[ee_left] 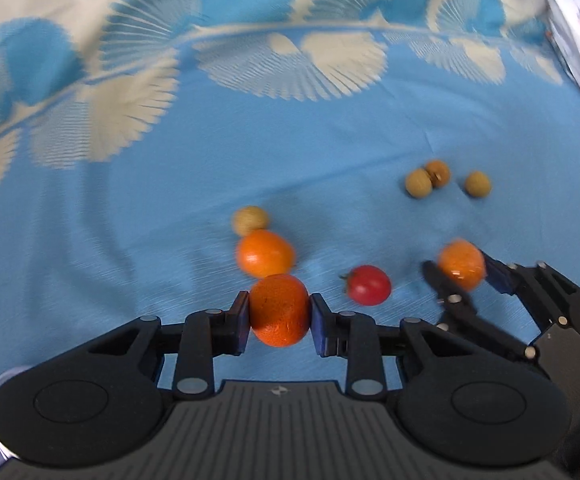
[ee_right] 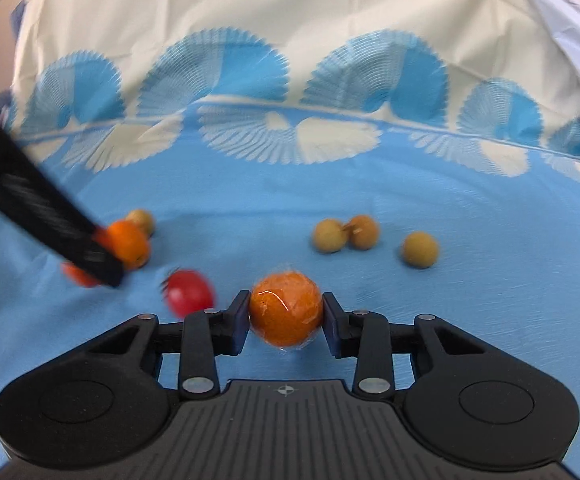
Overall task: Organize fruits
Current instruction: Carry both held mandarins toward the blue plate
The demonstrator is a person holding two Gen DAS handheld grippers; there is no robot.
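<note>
Bright orange on the mandarin [ee_left: 279, 309] pinched between blue pads [ee_left: 241, 322] of the black left gripper [ee_left: 279, 316]. A second orange mandarin [ee_left: 265, 253] lies on a sky-blue cloth [ee_left: 130, 240] printed with cream fan-shaped shells, its far border cream with blue fans. There's a glossy red cherry tomato [ee_left: 369, 285], and yellow-tan longans [ee_left: 419, 184], one browner [ee_left: 438, 173]. The black right gripper [ee_right: 286, 316] clamps an orange mandarin [ee_right: 286, 314] with a shiny white glint.
</note>
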